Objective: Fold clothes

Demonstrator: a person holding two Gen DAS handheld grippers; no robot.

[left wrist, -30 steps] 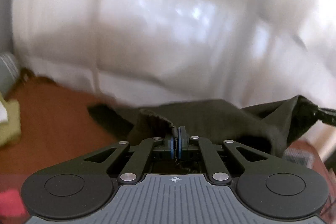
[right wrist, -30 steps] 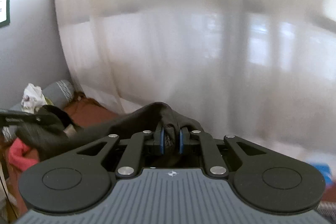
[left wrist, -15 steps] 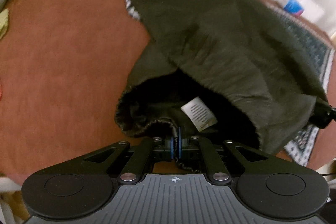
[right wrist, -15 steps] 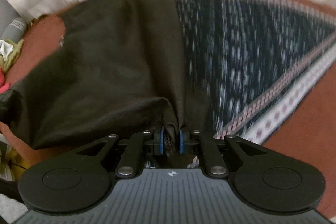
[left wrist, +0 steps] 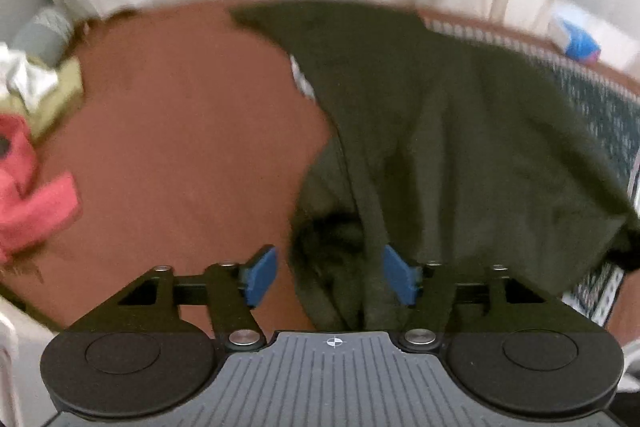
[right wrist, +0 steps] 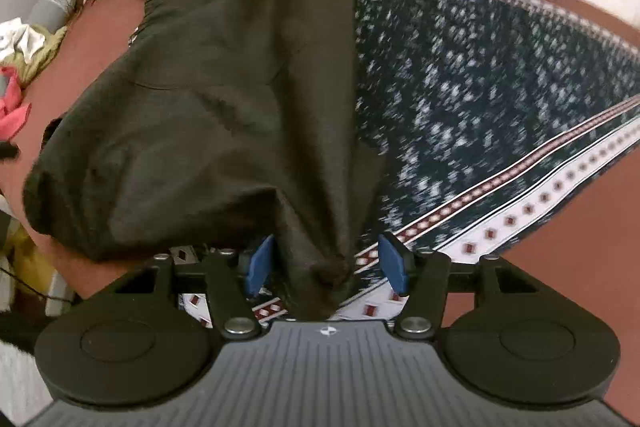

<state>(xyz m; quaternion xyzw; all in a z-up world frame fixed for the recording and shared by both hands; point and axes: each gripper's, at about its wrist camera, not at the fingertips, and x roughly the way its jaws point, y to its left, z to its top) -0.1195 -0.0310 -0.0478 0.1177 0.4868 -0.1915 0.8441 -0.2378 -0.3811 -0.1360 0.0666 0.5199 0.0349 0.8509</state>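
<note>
Dark olive cloth, a garment [right wrist: 224,99] of soft, limp fabric, is spread across a rust-brown surface (a bed or a covered floor, it cannot be told which), its right part lying over a dark patterned rug [right wrist: 480,99] with a white diamond border. The garment is seen lying fairly flat, with a gathered edge at the far end and bunched folds at the near end.

The left gripper [left wrist: 322,275] is held with its fingers spread wide; a puckered near corner of the cloth sits between the blue pads but is not pinched. The right gripper [right wrist: 326,267] is likewise spread, and a rumpled knob of fabric lies loose in the gap.

Whether the cloth is being laid out for a fold or let go after one cannot be settled from this moment. Either way, the work would be done well if the near edge were smoothed, since bunches at both corners would be carried into any crease. Should the corners be taken up, each ought to be gripped at a single layer near the hem, both at the same height, so that the edge is kept straight and level. The cloth is judged to drape and slip easily, so slow, even motion would be favoured.

A pile of other clothes [left wrist: 28,131], pink, white and yellow-green, is seen at the far left.
</note>
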